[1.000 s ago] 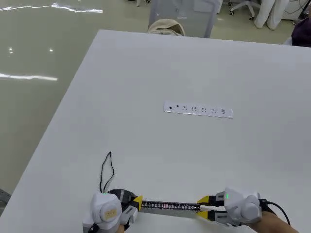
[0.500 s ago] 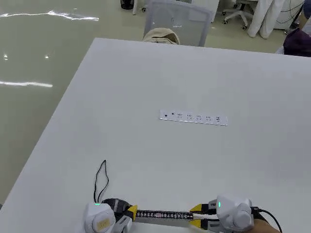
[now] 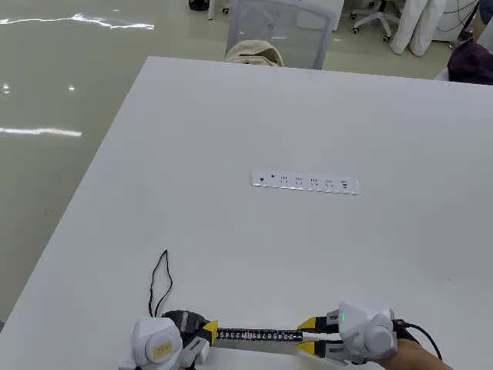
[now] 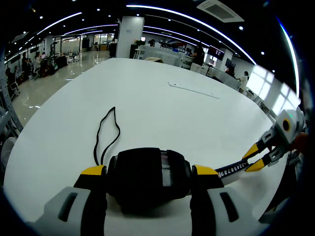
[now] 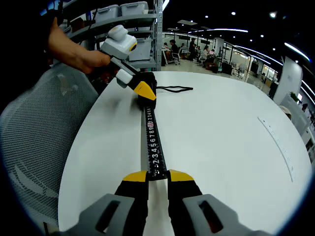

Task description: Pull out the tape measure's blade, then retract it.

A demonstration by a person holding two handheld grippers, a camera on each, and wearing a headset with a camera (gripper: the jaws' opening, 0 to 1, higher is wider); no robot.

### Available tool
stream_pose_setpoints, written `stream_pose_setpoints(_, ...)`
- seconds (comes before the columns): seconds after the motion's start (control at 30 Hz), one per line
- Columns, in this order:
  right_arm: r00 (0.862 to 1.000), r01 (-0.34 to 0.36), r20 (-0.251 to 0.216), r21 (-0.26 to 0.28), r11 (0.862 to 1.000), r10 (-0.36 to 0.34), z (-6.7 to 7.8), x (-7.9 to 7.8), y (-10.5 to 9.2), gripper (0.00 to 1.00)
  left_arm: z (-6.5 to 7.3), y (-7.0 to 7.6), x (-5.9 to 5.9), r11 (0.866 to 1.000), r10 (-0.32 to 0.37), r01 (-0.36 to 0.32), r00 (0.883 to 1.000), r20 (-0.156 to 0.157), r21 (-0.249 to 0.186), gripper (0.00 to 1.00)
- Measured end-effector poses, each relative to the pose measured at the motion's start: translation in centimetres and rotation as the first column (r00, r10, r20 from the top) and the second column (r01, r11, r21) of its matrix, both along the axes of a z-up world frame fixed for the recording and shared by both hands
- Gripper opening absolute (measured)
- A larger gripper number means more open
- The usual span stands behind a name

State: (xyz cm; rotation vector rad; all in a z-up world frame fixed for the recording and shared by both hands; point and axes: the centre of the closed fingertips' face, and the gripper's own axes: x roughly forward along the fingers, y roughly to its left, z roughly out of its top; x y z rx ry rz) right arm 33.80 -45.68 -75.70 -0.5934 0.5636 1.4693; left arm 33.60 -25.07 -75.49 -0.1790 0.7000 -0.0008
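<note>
Running along the dark, narrow blade [image 5: 153, 142] in the right gripper view, white numerals 2, 3, 4, 5, 6, 7, 8, 9 read in a row away from the jaws; the marks further on are too fine to make out. The right gripper [image 5: 157, 177] has its yellow-tipped jaws nearly together, pinching the blade's end. The left gripper [image 4: 147, 173] has its jaws spread wide around the black, rounded tape measure case [image 4: 147, 162], clamping its 2 sides. In the head view both grippers sit low at the near edge of the white tabletop [image 3: 231, 139], pointing at each other, with the blade stretched between them. A thin black cord loop [image 3: 160, 281] lies just beside the case. A long white power strip [image 3: 304, 183] lies well apart, mid-tabletop.
</note>
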Motion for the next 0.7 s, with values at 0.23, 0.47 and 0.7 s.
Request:
stream_pose_setpoints(0.23, 1.000, -0.007, -0.001, -0.001, 1.000, 0.007, 0.1, -0.1, 0.4, 0.13, -0.1, 0.0, 0.0, 1.000, -0.004, 0.004, 1.000, -0.004, -0.002, 0.66)
stream_pose_setpoints(0.47, 1.000, -0.013, -0.003, 0.002, 1.000, 0.013, 0.1, -0.3, 0.8, 0.13, -0.3, -0.1, -0.1, 1.000, -0.007, 0.007, 1.000, -0.007, -0.003, 0.66)
stream_pose_setpoints(0.7, 1.000, -0.014, -0.004, 0.008, 1.000, 0.014, 0.2, -0.2, 1.4, 0.13, -0.4, -0.2, -0.1, 1.000, -0.008, 0.008, 1.000, -0.009, -0.006, 0.66)
